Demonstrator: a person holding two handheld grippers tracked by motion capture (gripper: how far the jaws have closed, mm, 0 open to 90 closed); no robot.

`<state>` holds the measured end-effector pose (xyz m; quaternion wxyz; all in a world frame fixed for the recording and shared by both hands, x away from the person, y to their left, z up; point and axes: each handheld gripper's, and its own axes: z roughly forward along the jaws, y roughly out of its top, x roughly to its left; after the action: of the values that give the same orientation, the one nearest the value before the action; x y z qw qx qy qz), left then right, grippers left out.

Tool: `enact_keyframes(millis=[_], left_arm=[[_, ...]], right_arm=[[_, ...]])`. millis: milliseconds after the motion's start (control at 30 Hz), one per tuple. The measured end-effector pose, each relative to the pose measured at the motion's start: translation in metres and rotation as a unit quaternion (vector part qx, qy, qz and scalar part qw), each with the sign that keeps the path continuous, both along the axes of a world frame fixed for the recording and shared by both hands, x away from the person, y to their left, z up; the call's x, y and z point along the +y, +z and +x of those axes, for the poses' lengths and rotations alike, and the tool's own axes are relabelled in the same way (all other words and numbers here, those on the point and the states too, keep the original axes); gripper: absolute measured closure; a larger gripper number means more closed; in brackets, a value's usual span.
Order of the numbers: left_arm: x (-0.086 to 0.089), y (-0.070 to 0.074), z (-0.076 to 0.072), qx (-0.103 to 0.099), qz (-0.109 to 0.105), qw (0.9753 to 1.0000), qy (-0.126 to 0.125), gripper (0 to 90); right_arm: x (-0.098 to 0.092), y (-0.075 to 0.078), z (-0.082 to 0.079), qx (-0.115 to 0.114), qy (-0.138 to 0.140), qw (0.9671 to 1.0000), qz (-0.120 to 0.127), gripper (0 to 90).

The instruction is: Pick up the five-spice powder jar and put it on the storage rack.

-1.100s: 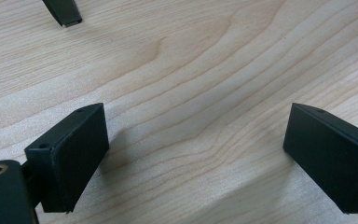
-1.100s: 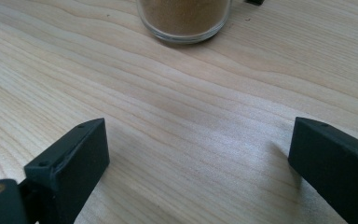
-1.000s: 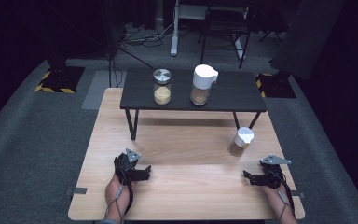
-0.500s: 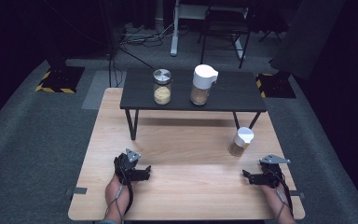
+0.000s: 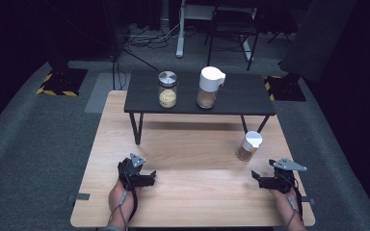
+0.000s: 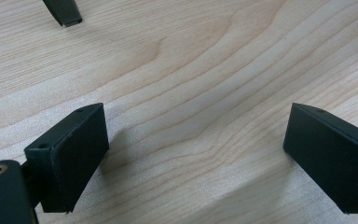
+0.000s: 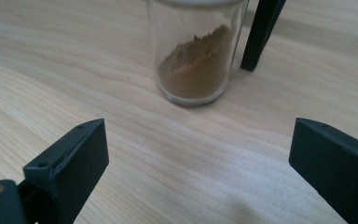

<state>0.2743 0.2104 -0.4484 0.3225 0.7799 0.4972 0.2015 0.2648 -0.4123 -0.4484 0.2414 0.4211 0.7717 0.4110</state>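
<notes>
A small glass jar [image 5: 249, 146] with a white lid and brown powder stands on the wooden table [image 5: 197, 202] at the right. In the right gripper view the jar [image 7: 195, 56] is upright a short way ahead of the jaws. My right gripper [image 5: 256, 178] [image 7: 198, 154] rests near the table's front right, open, with nothing between its jaws. My left gripper [image 5: 150, 178] [image 6: 196, 140] rests at the front left, also open, over bare wood.
A low black shelf [image 5: 245, 96] stands across the back of the table. It carries a metal-lidded jar [image 5: 167, 89] of yellowish grains and a larger white-lidded jar [image 5: 209, 87] of brown powder. One shelf leg [image 7: 261, 32] stands just beside the small jar; another leg [image 6: 64, 11] is ahead of the left gripper.
</notes>
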Motion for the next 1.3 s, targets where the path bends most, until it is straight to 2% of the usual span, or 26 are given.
enact_keyframes(millis=[267,567,1300], left_arm=[[0.0,0.0,0.0,0.0,0.0,1.0,0.0,6.6],[0.0,0.0,0.0,-0.001,0.0,1.0,-0.001,6.7],[0.0,-0.001,0.0,-0.004,0.0,1.0,-0.005,7.7]], right_arm=[[-0.003,0.003,-0.009,-0.034,-0.001,0.9993,0.017,4.3],[-0.003,0.008,-0.014,-0.057,-0.003,0.998,0.025,4.3],[0.001,0.01,0.001,-0.063,0.002,0.9975,0.033,4.2]])
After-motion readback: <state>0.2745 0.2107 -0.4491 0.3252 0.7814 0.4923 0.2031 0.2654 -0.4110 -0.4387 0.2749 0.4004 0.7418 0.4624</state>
